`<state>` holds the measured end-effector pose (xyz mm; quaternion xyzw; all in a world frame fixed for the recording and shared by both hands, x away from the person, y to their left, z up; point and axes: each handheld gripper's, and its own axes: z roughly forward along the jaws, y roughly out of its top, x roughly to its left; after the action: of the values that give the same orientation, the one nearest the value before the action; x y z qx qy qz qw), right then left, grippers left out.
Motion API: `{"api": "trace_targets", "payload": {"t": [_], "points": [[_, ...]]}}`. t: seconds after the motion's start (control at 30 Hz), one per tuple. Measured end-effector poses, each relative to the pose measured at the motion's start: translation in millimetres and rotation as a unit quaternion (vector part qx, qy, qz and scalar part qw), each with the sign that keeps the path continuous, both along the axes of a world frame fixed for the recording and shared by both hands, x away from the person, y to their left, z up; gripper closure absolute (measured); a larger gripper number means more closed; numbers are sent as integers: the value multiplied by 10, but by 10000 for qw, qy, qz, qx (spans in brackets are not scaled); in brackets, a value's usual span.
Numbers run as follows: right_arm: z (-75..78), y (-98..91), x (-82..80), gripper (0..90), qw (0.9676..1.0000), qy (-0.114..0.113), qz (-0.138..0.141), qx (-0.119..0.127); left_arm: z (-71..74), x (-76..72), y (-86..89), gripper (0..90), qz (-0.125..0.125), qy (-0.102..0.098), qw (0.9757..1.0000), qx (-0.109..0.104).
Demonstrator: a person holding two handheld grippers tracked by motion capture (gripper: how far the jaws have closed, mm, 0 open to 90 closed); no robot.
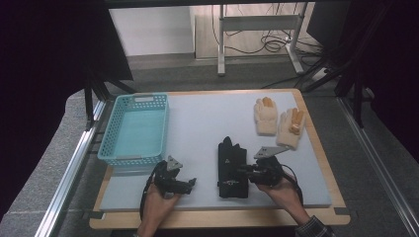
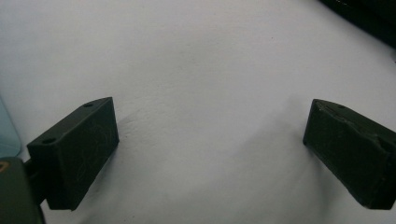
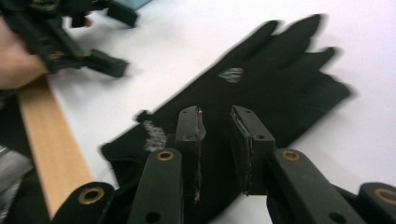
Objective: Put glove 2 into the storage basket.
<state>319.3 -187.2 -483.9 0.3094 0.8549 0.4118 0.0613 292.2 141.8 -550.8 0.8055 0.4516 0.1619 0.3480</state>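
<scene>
A pair of black gloves (image 1: pixel 232 168) lies stacked flat on the white mat, fingers pointing away from me. My right gripper (image 1: pixel 244 171) comes in from the right at the cuff end. In the right gripper view its jaws (image 3: pixel 217 135) stand a little apart just above the black glove (image 3: pixel 280 60), with no fabric pinched between the pads. My left gripper (image 1: pixel 190 183) rests near the front edge, left of the gloves. In the left gripper view it is open (image 2: pixel 210 144) wide over bare mat. It also shows far off as the other gripper (image 3: pixel 121 42) in the right gripper view.
A turquoise basket (image 1: pixel 109 132) stands empty at the left of the mat. Two cream work gloves (image 1: pixel 267 116) (image 1: pixel 291 127) with orange fingertips lie at the back right. The mat (image 1: pixel 207 123) sits on a wooden board whose front edge (image 1: pixel 217 219) runs before my hands.
</scene>
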Motion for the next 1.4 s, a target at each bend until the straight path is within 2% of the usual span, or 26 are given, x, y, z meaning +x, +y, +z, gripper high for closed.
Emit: {"api": "trace_targets", "payload": {"t": [0.1,0.23,0.53,0.63,0.87,0.97,1.1,1.2,1.4], "points": [[-31,-148,28,765,9998,-84,-142,-83,2,0,3,37,-17,8,10000,20],[-213,-292,-3,880,9994,-93,-124,-306,2,0,3,37,-17,8,10000,17],[-423,-282,-94,884,9994,-24,70,-348,11,-18,12,59,-16,-25,10000,26],[-453,-261,-102,884,9996,9,99,-270,11,-43,43,56,-35,3,10000,23],[-469,-108,-113,884,9995,5,218,-234,1,-65,137,15,-34,47,9999,85],[-475,2,-113,883,9994,10,279,-226,2,-81,212,0,-143,7,9997,185],[-481,168,-108,880,9990,-63,352,-286,-6,-81,272,0,-66,72,9999,110],[-485,282,-94,875,9987,-113,378,-316,-6,-85,272,0,-54,84,9999,129],[-481,458,-50,870,9982,-152,407,-410,-13,-91,267,1,-33,52,9999,90]]}}
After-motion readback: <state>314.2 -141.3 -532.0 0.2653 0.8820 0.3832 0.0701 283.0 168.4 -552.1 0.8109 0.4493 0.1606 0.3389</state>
